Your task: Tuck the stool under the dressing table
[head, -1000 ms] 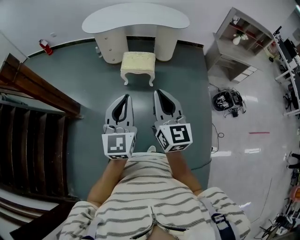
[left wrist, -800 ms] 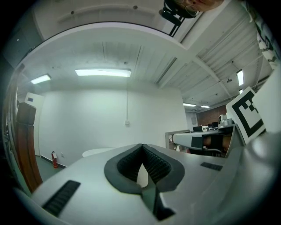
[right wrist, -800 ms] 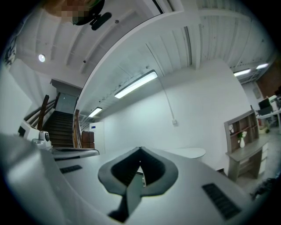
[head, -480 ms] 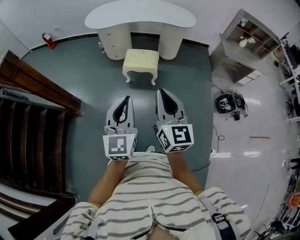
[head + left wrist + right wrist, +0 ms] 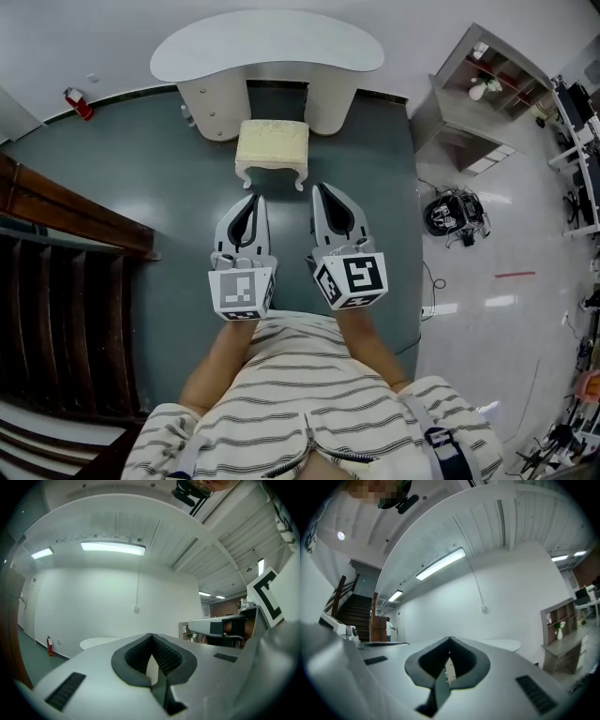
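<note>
A cream stool (image 5: 272, 145) with curved legs stands on the green floor in front of the white kidney-shaped dressing table (image 5: 267, 45), partly before its knee gap. My left gripper (image 5: 252, 200) and right gripper (image 5: 321, 190) are held level side by side, just short of the stool's near edge. Both are shut with nothing between their jaws. In the left gripper view the table top (image 5: 101, 642) shows pale beyond the shut left gripper (image 5: 151, 641); in the right gripper view the table top (image 5: 504, 644) lies behind the right gripper (image 5: 449, 645).
A dark wooden staircase (image 5: 56, 281) fills the left side. A red fire extinguisher (image 5: 78, 101) stands by the far wall. A grey shelf unit (image 5: 478, 103) and a black device with cables (image 5: 455, 214) are on the right, on the glossy white floor.
Both grippers and the person have advanced toward the stool and table; the stool now lies just ahead of the fingertips. Jaws stay shut.
</note>
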A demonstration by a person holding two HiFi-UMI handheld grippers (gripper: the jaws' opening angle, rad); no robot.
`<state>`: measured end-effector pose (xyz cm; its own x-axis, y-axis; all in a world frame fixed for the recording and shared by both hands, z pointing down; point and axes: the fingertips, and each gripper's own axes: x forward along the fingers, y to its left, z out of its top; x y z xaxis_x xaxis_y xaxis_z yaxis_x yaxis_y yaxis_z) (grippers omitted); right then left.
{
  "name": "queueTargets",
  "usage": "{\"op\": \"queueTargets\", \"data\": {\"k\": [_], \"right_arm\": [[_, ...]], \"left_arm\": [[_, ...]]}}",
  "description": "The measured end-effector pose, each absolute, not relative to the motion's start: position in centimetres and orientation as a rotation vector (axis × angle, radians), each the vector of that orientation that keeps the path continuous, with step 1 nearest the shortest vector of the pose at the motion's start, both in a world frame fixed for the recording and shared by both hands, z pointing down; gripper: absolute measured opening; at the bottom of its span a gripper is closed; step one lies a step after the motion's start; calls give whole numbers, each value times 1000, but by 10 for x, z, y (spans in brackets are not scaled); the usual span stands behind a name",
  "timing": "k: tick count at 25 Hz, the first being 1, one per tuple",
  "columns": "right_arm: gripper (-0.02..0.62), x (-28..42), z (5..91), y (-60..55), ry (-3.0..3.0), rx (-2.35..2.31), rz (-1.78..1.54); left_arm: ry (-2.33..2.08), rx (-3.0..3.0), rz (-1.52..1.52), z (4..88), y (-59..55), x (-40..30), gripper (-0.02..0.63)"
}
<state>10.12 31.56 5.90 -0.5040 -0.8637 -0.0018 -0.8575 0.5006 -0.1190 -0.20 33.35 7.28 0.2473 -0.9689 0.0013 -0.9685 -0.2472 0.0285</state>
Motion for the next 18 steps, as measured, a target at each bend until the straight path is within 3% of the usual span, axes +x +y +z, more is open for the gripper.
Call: {"op": "queueTargets", "data": {"k": [18], "right_arm": [[12,14,43,120,2606,-1660,-190]], "left_arm": [[-1767,2550,4,53,125,-90,5]]}}
